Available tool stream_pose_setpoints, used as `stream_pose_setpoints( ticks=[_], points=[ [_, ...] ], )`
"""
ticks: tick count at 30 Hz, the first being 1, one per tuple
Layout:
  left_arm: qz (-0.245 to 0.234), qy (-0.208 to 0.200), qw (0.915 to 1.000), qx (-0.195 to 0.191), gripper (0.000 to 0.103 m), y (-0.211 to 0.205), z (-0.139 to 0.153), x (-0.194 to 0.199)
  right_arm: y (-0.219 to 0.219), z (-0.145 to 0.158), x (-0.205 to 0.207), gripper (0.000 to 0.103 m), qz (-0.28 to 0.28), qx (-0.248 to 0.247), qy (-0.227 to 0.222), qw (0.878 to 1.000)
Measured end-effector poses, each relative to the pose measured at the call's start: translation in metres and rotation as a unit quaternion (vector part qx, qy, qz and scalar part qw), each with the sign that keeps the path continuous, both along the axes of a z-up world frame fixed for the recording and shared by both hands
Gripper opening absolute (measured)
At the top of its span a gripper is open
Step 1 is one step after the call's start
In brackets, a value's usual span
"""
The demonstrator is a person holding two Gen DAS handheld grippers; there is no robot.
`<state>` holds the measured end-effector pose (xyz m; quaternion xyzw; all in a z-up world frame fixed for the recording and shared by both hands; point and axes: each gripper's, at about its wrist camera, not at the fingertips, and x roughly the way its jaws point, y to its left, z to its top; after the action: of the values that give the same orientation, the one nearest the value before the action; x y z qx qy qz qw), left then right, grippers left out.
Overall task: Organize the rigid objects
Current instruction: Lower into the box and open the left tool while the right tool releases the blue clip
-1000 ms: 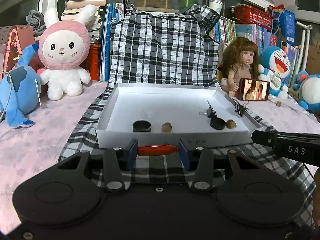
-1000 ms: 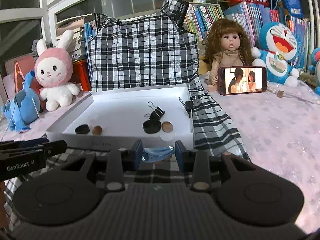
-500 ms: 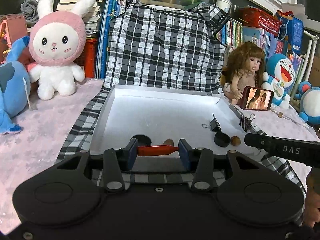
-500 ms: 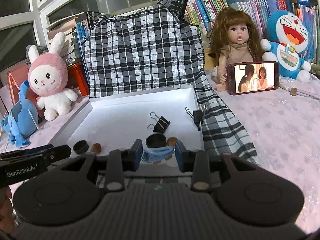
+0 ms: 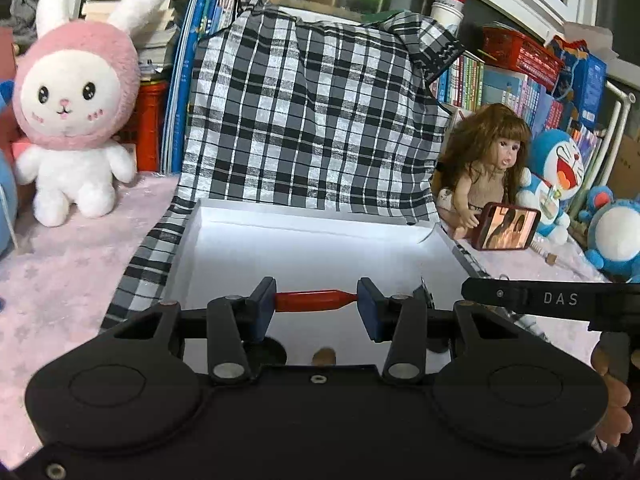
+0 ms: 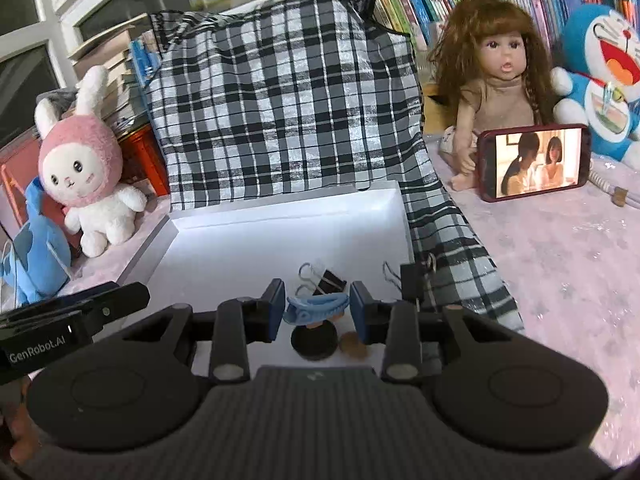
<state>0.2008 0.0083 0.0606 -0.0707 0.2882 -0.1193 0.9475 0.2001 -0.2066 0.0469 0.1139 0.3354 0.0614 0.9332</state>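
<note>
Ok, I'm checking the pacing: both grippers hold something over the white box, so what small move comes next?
Probably lower both a little and release. The left gripper clamps a red piece and the right gripper a blue clip, both above the white box where caps and binder clips already lie.

In the left wrist view, lower centre, the gripper body hides most of a black cap point(image 5: 269, 354) and a brown nut point(image 5: 323, 357). At the left edge, a blue plush point(image 5: 6, 200) is cut off. A binder clip point(image 5: 425, 294) is half hidden.
</note>
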Motion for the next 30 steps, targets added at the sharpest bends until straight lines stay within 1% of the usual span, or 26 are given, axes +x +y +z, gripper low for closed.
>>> stream_pose_setpoints(
  ticks=[4,9,13,18,30],
  points=[
    [0.001,0.019,0.9998,-0.008,0.042,0.003,-0.002,0.023,-0.004,0.001,0.021,0.041,-0.002,0.015,0.02,1.0],
    [0.008,0.041,0.9991,-0.009,0.042,0.006,-0.011,0.047,-0.006,-0.002,0.04,0.041,-0.015,0.02,0.039,0.999],
    [0.02,0.057,0.9982,-0.007,0.042,0.01,-0.019,0.061,-0.007,-0.007,0.048,0.041,-0.022,0.011,0.049,0.998],
    [0.027,0.069,0.9973,0.003,0.042,0.01,-0.03,0.069,-0.008,-0.015,0.053,0.04,-0.02,0.014,0.057,0.998],
    [0.033,0.075,0.9963,0.028,0.042,0.007,-0.041,0.073,0.009,-0.02,0.056,0.041,-0.002,-0.037,0.053,0.998]
  ],
)
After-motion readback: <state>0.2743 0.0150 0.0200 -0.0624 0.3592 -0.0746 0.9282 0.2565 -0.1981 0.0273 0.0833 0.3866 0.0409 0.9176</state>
